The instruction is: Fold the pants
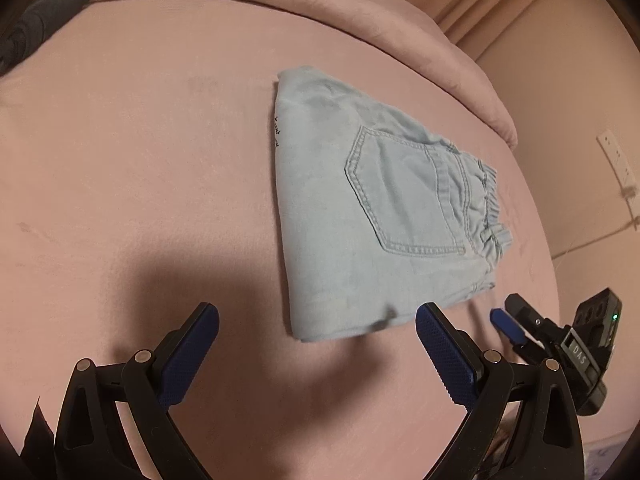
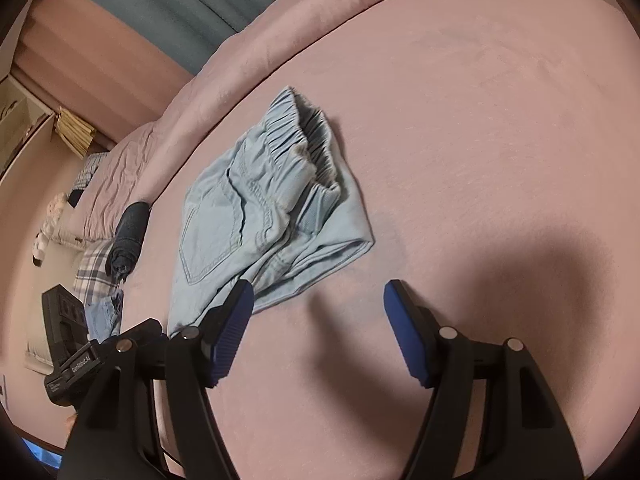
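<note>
Pants (image 1: 360, 216) folded compact, pocket up, elastic waistband bunched

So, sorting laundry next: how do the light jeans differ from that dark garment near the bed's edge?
The light jeans are pale blue denim, folded flat mid-bed with pocket and elastic waistband showing; the dark garment is charcoal, rolled into a tube by the edge. Both rest on the pink bedcover, untouched by either tool.

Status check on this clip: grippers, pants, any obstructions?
Left gripper open, empty. Right gripper open, empty. Light denim pants folded compact on pink bed, pocket up. Rolled dark garment off to the side, not in the way.
</note>
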Available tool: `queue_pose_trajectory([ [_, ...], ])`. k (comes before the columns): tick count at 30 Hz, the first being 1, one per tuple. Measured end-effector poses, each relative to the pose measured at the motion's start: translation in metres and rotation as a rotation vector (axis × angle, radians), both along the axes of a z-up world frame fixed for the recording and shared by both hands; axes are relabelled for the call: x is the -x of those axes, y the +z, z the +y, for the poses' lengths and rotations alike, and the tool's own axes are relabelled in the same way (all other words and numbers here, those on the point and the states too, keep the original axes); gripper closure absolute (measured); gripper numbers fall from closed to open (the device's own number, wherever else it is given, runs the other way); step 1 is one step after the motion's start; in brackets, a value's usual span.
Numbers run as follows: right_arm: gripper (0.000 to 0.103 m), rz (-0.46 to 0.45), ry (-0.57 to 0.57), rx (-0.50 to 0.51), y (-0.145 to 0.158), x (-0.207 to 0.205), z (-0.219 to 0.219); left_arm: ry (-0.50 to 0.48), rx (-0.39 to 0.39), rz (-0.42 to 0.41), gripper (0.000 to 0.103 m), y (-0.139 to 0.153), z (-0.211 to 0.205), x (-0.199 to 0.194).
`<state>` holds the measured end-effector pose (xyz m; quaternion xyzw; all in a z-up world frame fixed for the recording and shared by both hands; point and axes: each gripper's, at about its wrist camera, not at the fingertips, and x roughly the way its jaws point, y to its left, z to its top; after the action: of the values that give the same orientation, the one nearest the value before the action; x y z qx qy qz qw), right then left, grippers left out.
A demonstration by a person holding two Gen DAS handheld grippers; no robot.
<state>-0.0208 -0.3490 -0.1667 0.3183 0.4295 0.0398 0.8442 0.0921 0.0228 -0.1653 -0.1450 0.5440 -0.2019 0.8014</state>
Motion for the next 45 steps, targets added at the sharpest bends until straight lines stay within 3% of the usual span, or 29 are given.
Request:
queue_pose_trajectory([
  [18, 0.03, 0.029, -0.024, -0.13, -0.004, -0.025, -0.042, 0.016, 0.126, 0.036, 0.004, -0.011, 0.019, -0.039],
  [26, 0.025, 0.048, -0.016, -0.195, -0.009, -0.048, -0.048, -0.032, 0.176, 0.048, 0.004, -0.014, 0.01, -0.054],
  [35, 0.023, 0.118, 0.069, -0.138, -0.01, -0.082, -0.039, -0.096, 0.199, 0.042, 0.004, -0.017, -0.01, -0.067],
  [45, 0.023, 0.102, 0.128, -0.218, -0.02, -0.11, -0.035, -0.101, 0.224, 0.042, 0.004, -0.016, -0.027, -0.081],
])
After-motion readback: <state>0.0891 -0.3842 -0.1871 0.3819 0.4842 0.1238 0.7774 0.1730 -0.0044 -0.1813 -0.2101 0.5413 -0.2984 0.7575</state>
